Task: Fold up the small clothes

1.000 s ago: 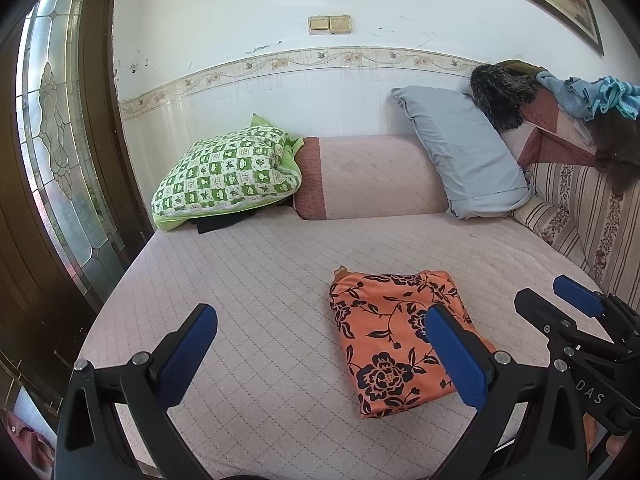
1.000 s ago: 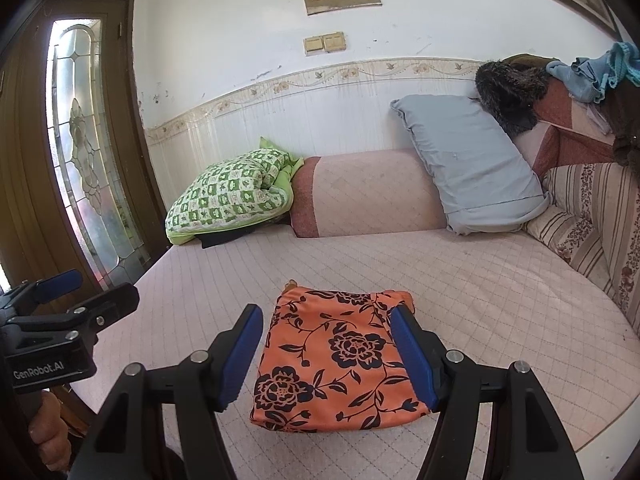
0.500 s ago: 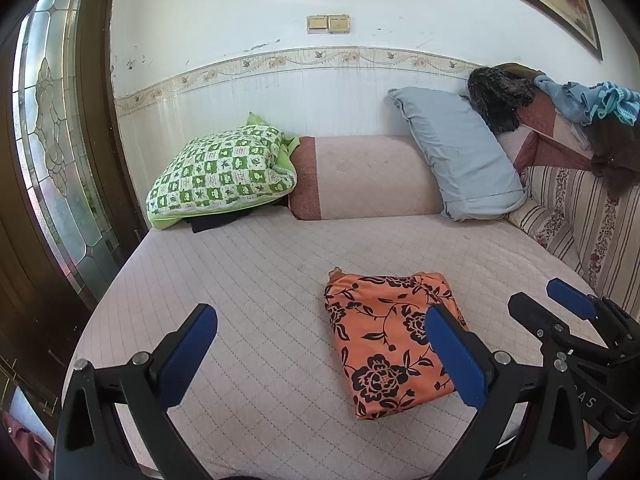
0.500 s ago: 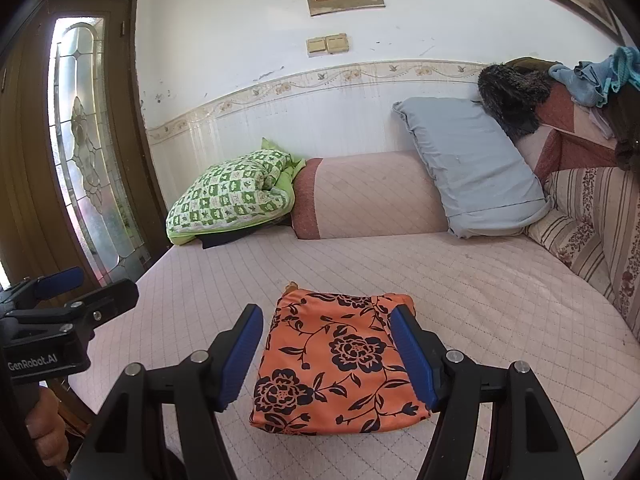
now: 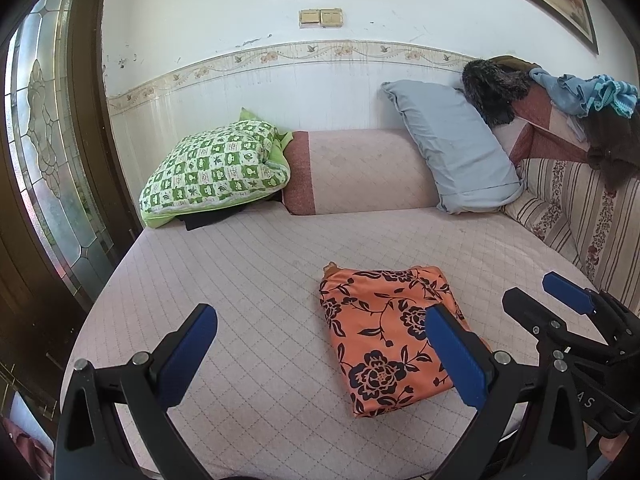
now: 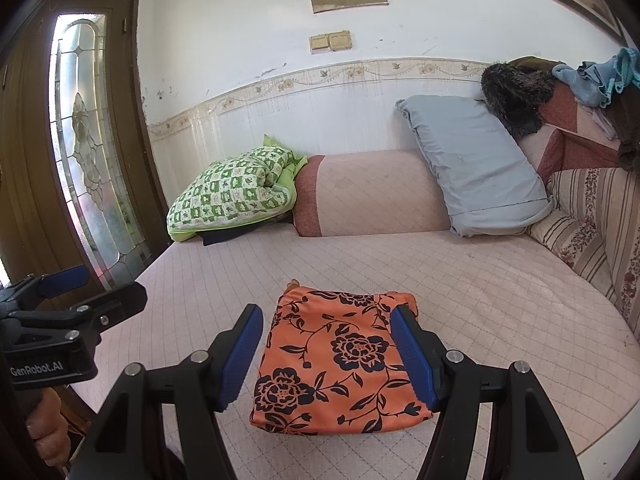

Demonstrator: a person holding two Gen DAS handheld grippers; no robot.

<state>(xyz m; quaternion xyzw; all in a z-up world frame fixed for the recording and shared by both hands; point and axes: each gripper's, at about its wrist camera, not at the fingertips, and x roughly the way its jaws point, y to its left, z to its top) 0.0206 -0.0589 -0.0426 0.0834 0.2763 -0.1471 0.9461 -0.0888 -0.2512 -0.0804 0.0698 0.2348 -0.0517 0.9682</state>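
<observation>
**Folded garment lies straight ahead of the right tool**

The orange floral garment (image 6: 336, 360) lies on the bed (image 6: 480, 280), near its front edge, directly ahead of the right tool (image 6: 328, 360), framed between its widely spread fingers. From the left tool (image 5: 320, 360), also spread wide and empty, it sits off to the right, so the right hand looks nearer. Its long axis runs roughly away from the cameras, toward the pillows. It looks like a compact, fairly flat rectangular packet with black flowers, edges mostly tidy; a small corner pokes out at the far left. Folding appears essentially done.
</observation>
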